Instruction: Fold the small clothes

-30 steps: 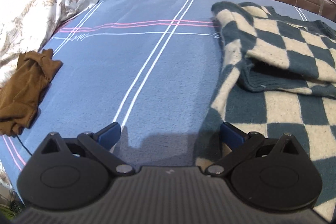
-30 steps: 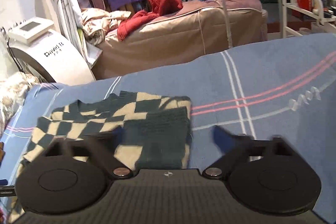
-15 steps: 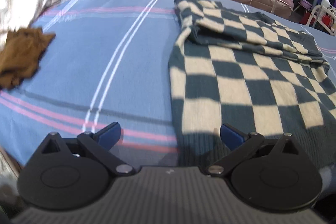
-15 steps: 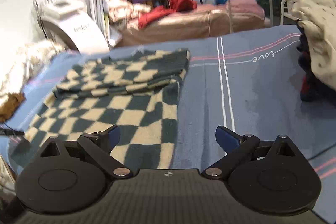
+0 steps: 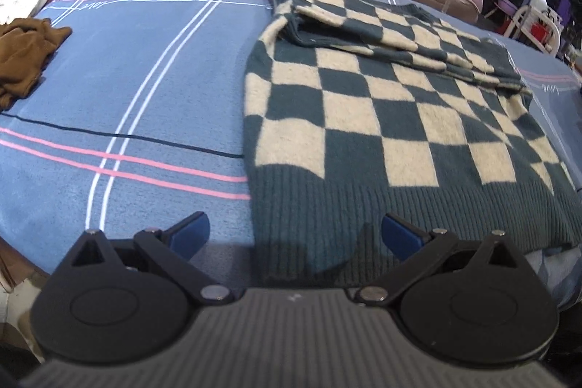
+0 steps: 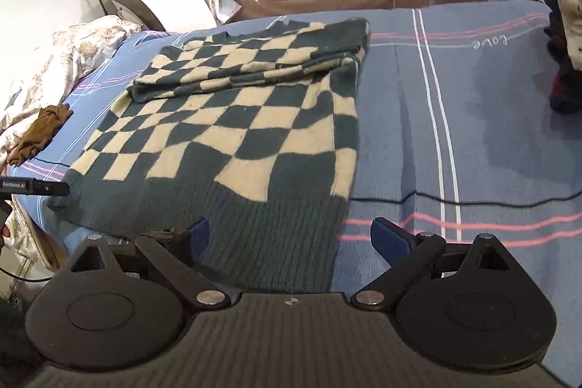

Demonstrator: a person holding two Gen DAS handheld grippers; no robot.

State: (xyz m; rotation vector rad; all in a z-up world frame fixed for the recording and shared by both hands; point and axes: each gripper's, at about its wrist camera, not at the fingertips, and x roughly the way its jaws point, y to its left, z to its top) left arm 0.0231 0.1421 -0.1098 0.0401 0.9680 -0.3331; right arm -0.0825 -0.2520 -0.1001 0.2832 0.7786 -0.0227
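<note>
Sleeves look folded across the checked sweater's far end; the hem fold remains. Left gripper and right gripper jaws gape empty, each over a hem corner.

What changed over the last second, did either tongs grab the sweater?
No grab. Both tongs pulled back toward the near ribbed hem of the green-and-cream checkered knit sweater; left tongs and right tongs stayed open and empty. The sweater stayed put, top folded over; brown cloth unmoved.

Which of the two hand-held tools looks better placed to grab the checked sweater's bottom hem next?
Probably both, one corner each: the left tool and right tool, both open, each straddle a corner of the checked sweater's ribbed hem.
</note>
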